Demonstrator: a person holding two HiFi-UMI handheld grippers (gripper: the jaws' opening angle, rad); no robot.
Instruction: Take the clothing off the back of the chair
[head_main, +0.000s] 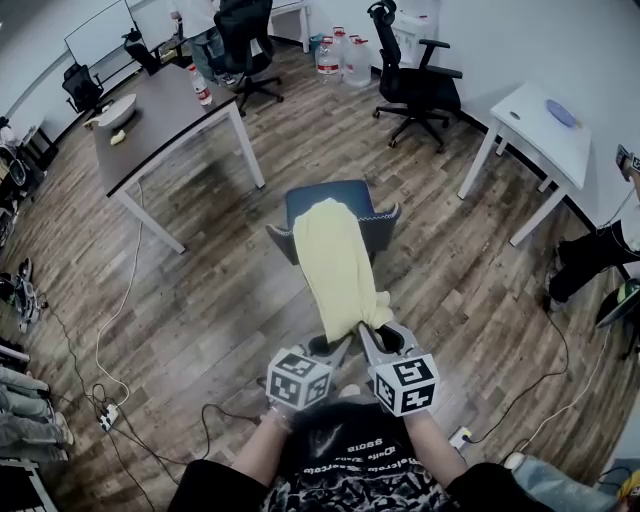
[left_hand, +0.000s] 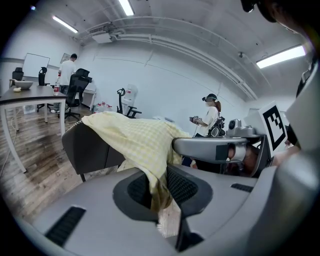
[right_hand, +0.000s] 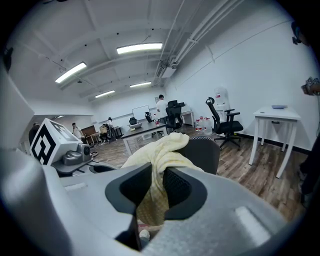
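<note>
- Yellow checked garment (head_main: 338, 262): far end draped over the chair back (head_main: 383, 228). Its long axis runs from the chair straight toward the person.
- Near end: left tongs (head_main: 333, 348) and right tongs (head_main: 374, 338) sit side by side, each pinching the cloth.
- Judgement: draw it off along that axis, away from the chair. Neither hand is nearer.

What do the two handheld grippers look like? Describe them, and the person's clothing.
The left gripper and right gripper have grey moulded bodies with dark, ribbed fingers. Each carries a white cube printed with black square markers. The person wears a black printed top.
</note>
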